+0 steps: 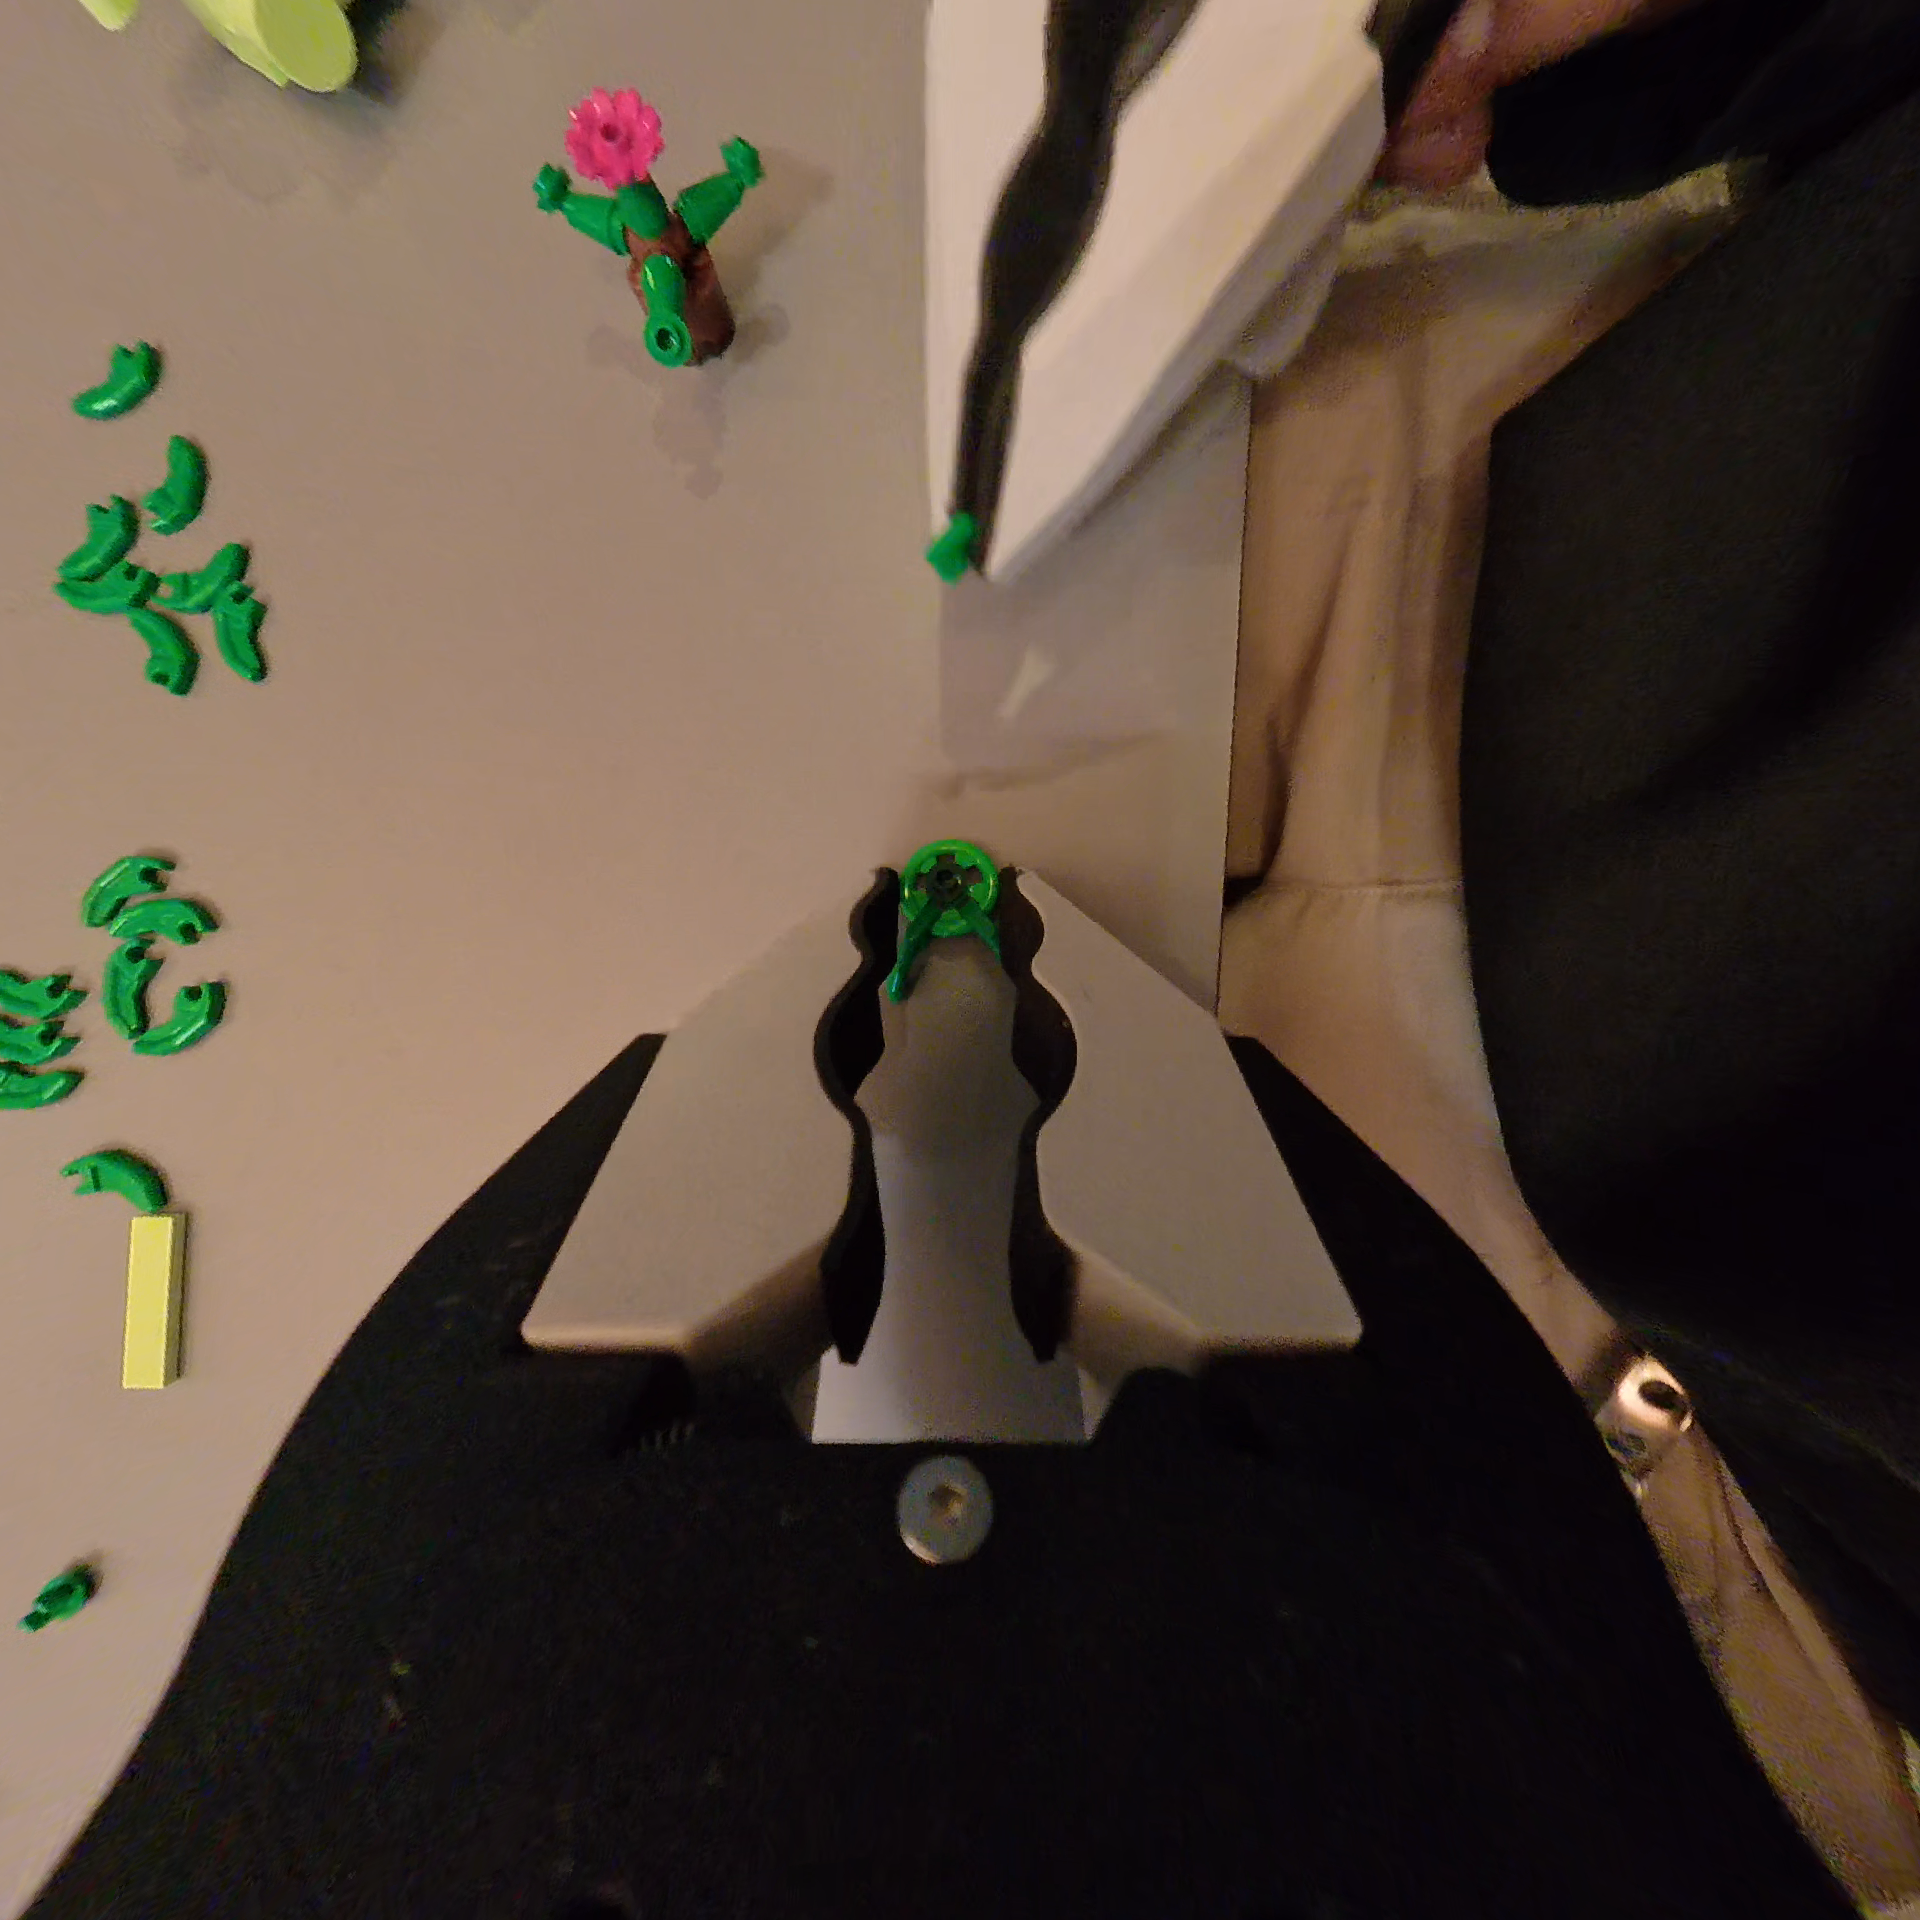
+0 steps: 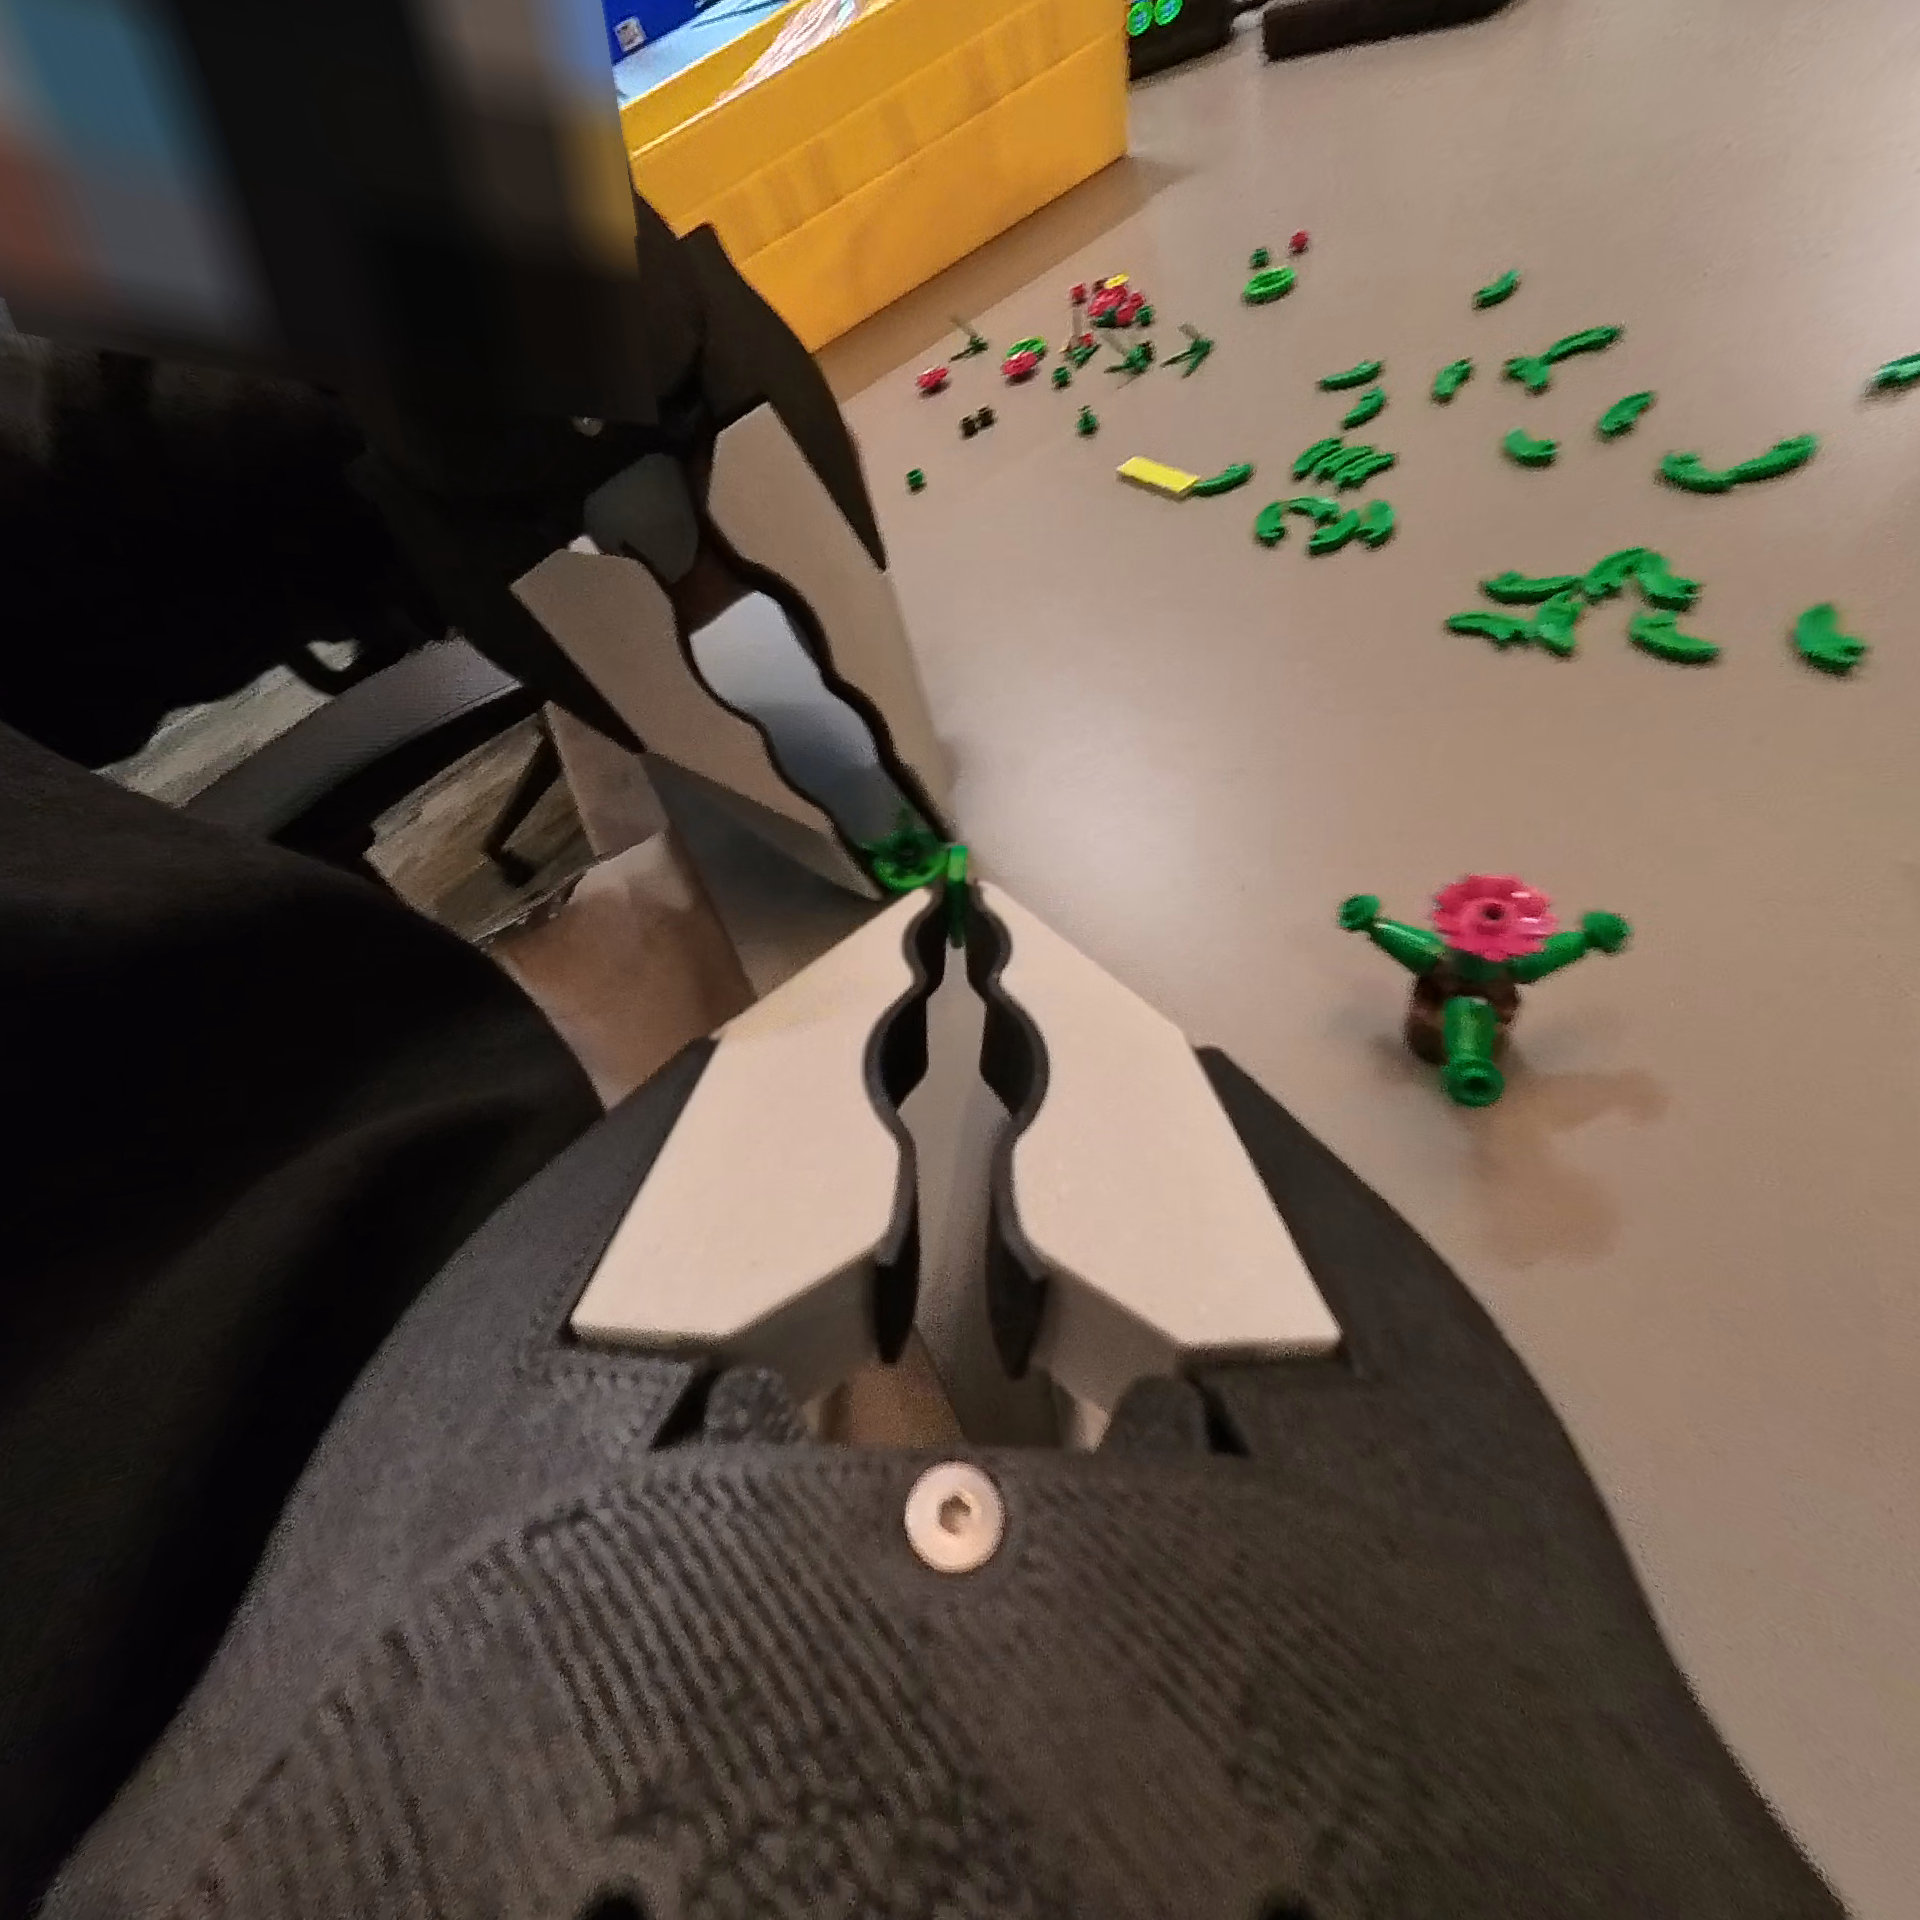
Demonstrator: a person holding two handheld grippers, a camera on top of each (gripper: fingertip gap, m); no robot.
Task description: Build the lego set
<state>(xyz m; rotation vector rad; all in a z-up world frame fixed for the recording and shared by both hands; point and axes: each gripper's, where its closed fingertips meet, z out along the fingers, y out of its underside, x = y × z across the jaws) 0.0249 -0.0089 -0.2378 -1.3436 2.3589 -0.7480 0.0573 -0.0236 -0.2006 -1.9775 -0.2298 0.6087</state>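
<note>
My left gripper (image 1: 948, 896) is shut on a green ring-shaped lego piece (image 1: 945, 894) with thin stems, held above the table's edge. My right gripper (image 2: 956, 904) is shut on a small green lego piece (image 2: 956, 883), almost touching the ring piece (image 2: 902, 860) in the left gripper's tips. In the left wrist view the right gripper's small green piece (image 1: 954, 548) shows farther off. A small plant build (image 1: 655, 223) with a pink flower, green arms and a brown base stands on the table; it also shows in the right wrist view (image 2: 1475, 971).
Several loose green leaf pieces (image 1: 166, 582) lie on the table, also spread at the far right (image 2: 1590, 603). A pale yellow brick (image 1: 154, 1299) lies at the left. A yellow box (image 2: 883, 156) stands at the back. A person's dark clothing (image 1: 1714, 727) is beside the table edge. Some 6 cm of space lies between my two pairs of fingers.
</note>
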